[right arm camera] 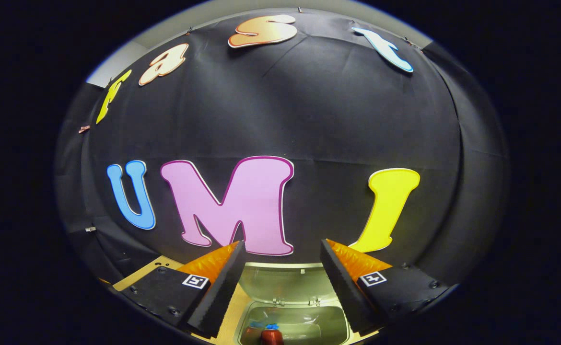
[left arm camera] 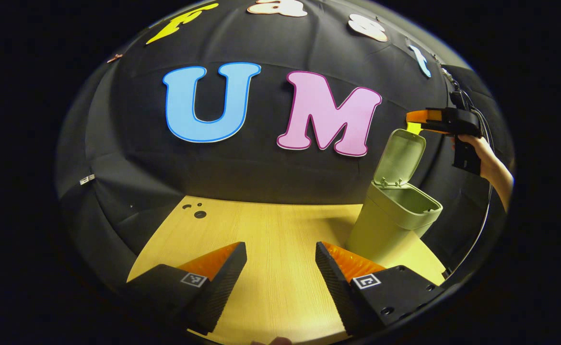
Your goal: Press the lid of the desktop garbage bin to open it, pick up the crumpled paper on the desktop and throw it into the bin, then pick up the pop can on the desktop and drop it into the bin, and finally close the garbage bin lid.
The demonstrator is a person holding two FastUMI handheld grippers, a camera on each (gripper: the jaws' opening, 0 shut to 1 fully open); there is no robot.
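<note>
Left gripper view is showing your left tool point(left arm camera: 280, 268) hovering low over the pale wooden tabletop point(left arm camera: 271, 230), its two fingers spread wide apart and holding nothing. To the right, on the tabletop's far right part, the pale green garbage bin point(left arm camera: 390, 225) is standing upright with its lid point(left arm camera: 399, 157) swung up and open, leaning back toward the black cloth wall. Farther right and above the lid, your other hand point(left arm camera: 482, 155) is holding the right tool point(left arm camera: 417, 122) up in the air, just beside the lid's top edge; whether they are touching is unclear.

Right gripper view is looking down along the right tool point(right arm camera: 280, 273), whose fingers are also spread wide with nothing between them. Directly beneath them the garbage bin point(right arm camera: 294, 322) is sitting open, the raised lid point(right arm camera: 285, 285) on its far side. Inside the bin, near the bottom edge, a red pop can point(right arm camera: 272, 336) is lying, with something blue just beside it that is too small to identify.
</note>
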